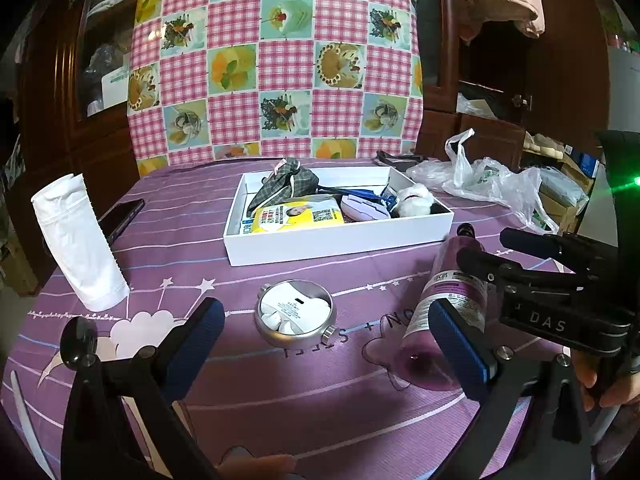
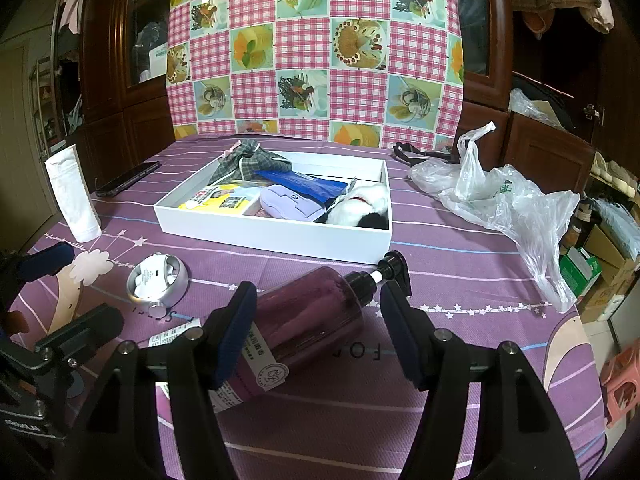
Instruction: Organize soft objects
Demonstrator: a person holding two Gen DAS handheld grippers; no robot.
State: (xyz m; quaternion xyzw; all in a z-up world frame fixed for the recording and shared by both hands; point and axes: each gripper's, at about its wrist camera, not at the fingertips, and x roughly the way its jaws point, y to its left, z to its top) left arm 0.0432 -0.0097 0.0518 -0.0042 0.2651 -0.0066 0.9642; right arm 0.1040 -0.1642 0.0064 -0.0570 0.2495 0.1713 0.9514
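Observation:
A white open box [image 1: 340, 246] [image 2: 280, 236] stands mid-table. It holds a plaid cloth pouch [image 1: 286, 186], a yellow packet [image 1: 298, 214], a lilac pouch [image 2: 290, 204] and a white plush toy [image 1: 414, 200] [image 2: 356, 210]. A white rolled cloth [image 1: 76, 240] [image 2: 74, 196] stands upright at the left. My left gripper [image 1: 326, 344] is open, with a round silver tin [image 1: 296, 318] just beyond its fingers. A purple pump bottle [image 2: 312, 312] [image 1: 452, 292] lies between the open fingers of my right gripper [image 2: 318, 332]. The left pad is against the bottle and the right pad is clear of it.
A black phone [image 1: 120, 216] lies at the left on the purple tablecloth [image 2: 460, 280]. A crumpled clear plastic bag [image 2: 500, 200] and a black strap [image 2: 420, 152] sit at the back right. Dark wooden cabinets and a checked hanging cloth stand behind the table.

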